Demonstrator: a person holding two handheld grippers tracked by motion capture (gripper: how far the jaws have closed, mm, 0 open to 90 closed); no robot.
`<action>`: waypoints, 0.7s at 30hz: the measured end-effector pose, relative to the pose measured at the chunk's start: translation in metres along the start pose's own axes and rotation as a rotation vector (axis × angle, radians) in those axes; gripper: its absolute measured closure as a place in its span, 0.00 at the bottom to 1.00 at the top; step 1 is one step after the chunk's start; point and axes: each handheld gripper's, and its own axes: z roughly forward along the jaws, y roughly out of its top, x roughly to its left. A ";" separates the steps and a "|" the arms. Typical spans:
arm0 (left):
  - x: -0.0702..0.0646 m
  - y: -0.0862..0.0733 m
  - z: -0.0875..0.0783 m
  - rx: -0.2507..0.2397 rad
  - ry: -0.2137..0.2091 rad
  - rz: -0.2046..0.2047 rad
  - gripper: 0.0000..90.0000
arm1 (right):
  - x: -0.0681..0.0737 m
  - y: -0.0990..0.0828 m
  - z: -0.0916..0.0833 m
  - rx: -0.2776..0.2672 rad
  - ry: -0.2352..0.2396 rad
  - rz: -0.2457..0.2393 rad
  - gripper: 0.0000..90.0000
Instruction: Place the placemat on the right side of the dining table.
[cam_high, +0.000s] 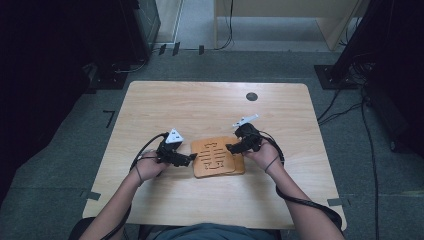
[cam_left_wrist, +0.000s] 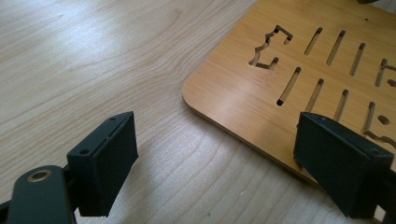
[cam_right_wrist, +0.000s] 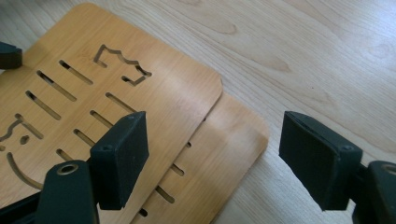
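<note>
Right gripper view: my right gripper (cam_right_wrist: 212, 158) stands wide, nothing between its black jaws, poised low over the corner of two stacked wooden boards. The top board (cam_right_wrist: 154, 93) is cut through with rows of short slots and a crown-like outline; the lower board (cam_right_wrist: 233, 140) peeks out from under it, shifted a little toward the jaw on the right of that view. One jaw hangs above the top board, the other above the bare table (cam_right_wrist: 327, 56). No brand, label or readable writing shows on either board; the cut-outs are shapes, not letters I can read.

In the left gripper view, my left gripper (cam_left_wrist: 217, 158) is also spread wide and empty, with one jaw over the table and the other over the near edge of the top board (cam_left_wrist: 289, 56), whose rounded corner lies between the jaws.

From the high view, I hold the left gripper (cam_high: 189, 159) just beside the boards' left edge and the right gripper (cam_high: 231, 148) at their upper right corner. The boards (cam_high: 217, 157) lie flat near the middle of the table (cam_high: 200, 105), close to my side. A dark round grommet (cam_high: 252, 96) sits in the tabletop toward the far edge, well apart from the boards. Each gripper carries a grey three-cornered plate and trails a black cable.
</note>
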 end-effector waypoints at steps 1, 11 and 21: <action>0.000 0.000 0.000 0.000 0.000 -0.001 0.14 | 0.001 0.000 0.000 -0.002 0.003 -0.004 0.27; 0.001 -0.002 0.003 0.014 0.007 -0.001 0.13 | 0.011 0.003 0.000 -0.014 0.038 -0.014 0.29; 0.002 -0.003 0.003 0.015 0.003 -0.017 0.13 | 0.016 0.004 0.007 0.027 0.066 -0.006 0.29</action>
